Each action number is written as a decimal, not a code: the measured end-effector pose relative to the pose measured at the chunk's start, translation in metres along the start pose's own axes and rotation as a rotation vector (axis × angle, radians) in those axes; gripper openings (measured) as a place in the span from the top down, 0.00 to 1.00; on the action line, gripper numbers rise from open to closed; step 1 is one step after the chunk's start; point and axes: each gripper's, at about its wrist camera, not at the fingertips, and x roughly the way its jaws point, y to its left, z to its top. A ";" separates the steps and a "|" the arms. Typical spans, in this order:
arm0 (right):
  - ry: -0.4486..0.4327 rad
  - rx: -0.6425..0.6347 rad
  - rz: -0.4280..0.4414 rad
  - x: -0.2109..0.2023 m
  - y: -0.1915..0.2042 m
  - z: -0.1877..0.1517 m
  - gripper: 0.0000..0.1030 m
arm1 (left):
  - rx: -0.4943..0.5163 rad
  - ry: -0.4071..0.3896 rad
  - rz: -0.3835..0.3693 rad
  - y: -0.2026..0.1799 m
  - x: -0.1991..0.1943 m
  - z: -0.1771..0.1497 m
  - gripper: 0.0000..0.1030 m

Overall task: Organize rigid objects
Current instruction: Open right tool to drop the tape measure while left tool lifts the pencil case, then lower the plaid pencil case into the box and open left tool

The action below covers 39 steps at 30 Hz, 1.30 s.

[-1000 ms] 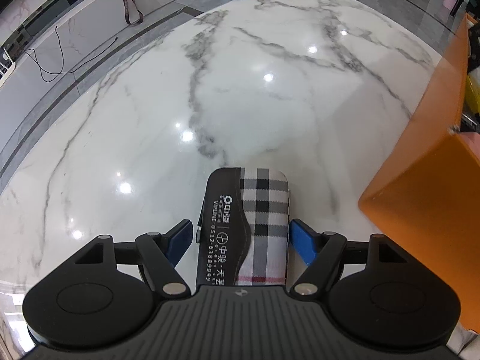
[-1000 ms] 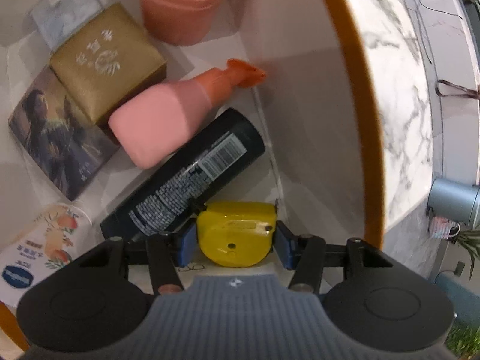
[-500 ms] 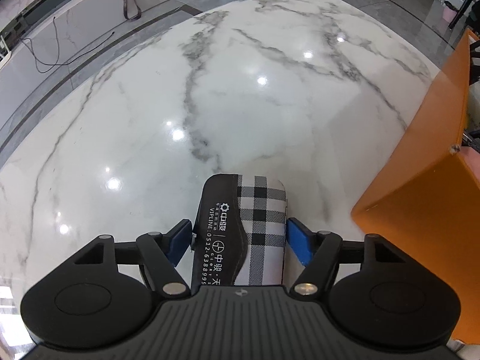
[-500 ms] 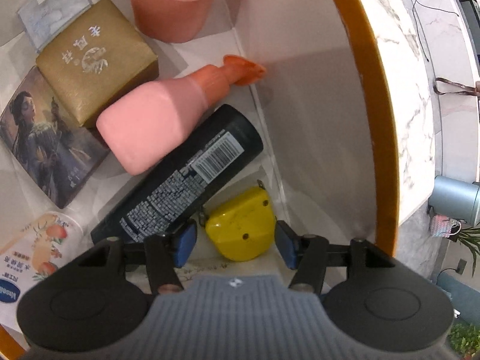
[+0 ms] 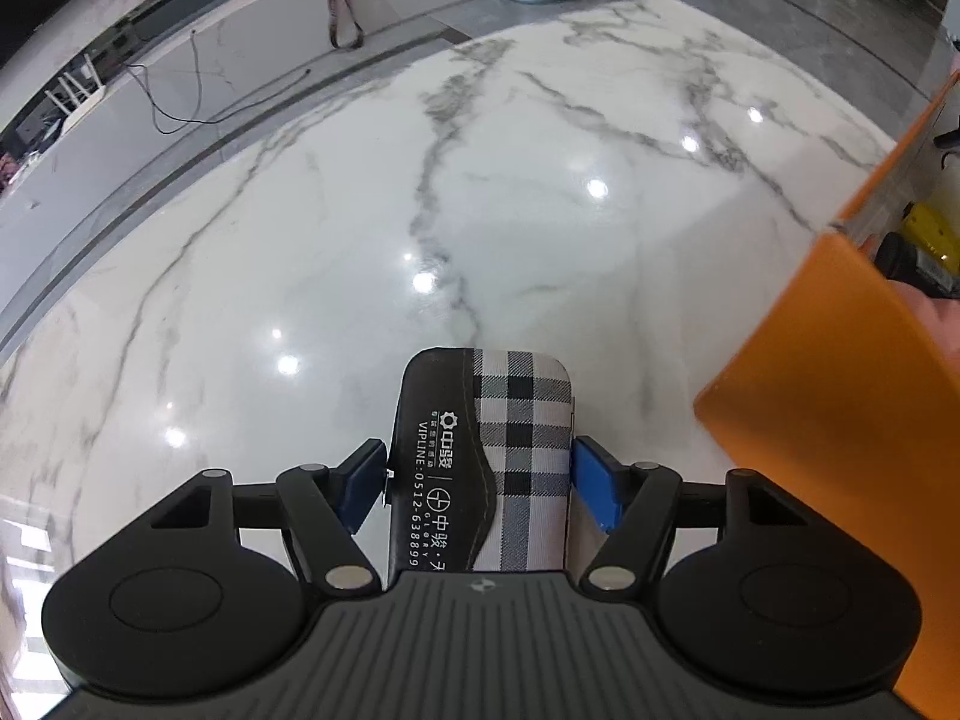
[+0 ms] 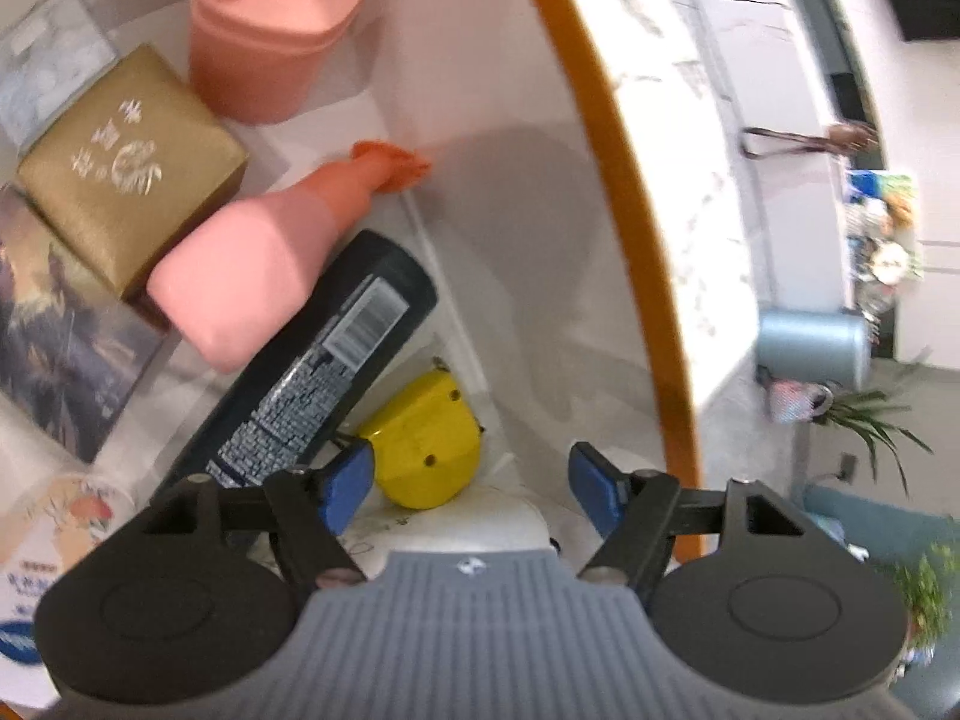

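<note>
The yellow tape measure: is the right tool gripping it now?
No. The right tool is open; the yellow tape measure lies free in the bin.

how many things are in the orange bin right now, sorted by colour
pink: 2 (cup, spray bottle)
gold: 1 (box)
black: 1 (bottle)
yellow: 1 (tape measure)
picture-printed flat items: 3 (grey packet, portrait card, peach pack)
total: 8, seen in the right wrist view of the bin
</note>
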 end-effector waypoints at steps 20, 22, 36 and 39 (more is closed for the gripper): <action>-0.191 0.351 -0.042 -0.063 0.028 -0.020 0.32 | -0.067 -0.172 0.011 -0.020 -0.100 -0.038 0.30; -0.206 0.407 -0.027 -0.069 0.027 -0.024 0.32 | -0.066 -0.198 0.004 -0.026 -0.115 -0.040 0.30; -0.371 0.915 0.015 -0.096 0.033 -0.064 0.59 | 0.015 -0.340 -0.174 -0.106 -0.192 -0.018 0.30; -0.388 0.984 -0.020 -0.099 0.036 -0.070 0.65 | 0.037 -0.343 -0.226 -0.124 -0.187 -0.006 0.30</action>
